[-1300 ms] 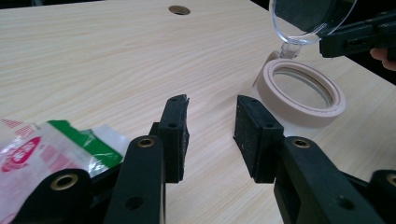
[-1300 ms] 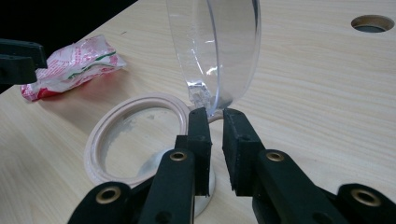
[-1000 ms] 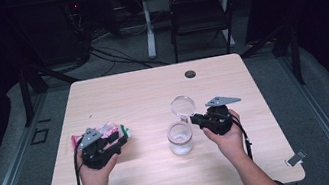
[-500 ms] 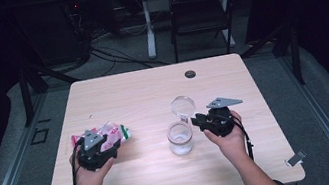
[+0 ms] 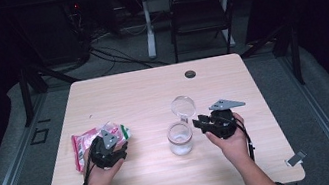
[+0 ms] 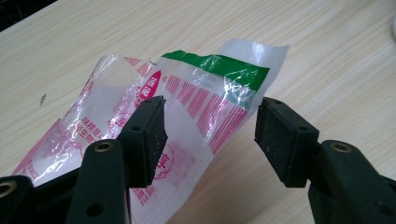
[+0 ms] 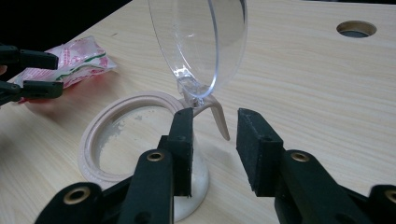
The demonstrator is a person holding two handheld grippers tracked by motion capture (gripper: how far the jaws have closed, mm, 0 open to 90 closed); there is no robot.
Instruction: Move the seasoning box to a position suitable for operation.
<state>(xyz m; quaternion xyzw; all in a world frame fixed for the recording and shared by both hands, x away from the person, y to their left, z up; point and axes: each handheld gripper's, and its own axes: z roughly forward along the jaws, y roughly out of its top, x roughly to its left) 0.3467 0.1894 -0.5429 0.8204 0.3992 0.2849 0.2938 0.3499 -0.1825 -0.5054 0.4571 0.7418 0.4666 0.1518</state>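
A crinkled clear packet [image 5: 84,139] with pink print and a green strip lies at the table's left. My left gripper [image 5: 108,141] hovers over it. In the left gripper view the jaws [image 6: 211,134] stand open astride the packet's [image 6: 201,88] green end, not closed on it. A small clear jar [image 5: 180,139] stands mid-table, its round hinged lid [image 5: 183,105] tipped up and open. My right gripper [image 5: 198,124] is just right of the jar, open. In the right gripper view its jaws [image 7: 214,144] face the lid [image 7: 201,42] hinge and pale rim [image 7: 93,140].
A round cable hole [image 5: 190,74] sits near the table's far edge. Beyond the table stand a dark chair [image 5: 199,10] and floor cables. In the right gripper view the left gripper [image 7: 28,74] and packet [image 7: 79,58] show at far left.
The left hand has shifted slightly to the right over the packet. The right gripper and the jar have barely moved.
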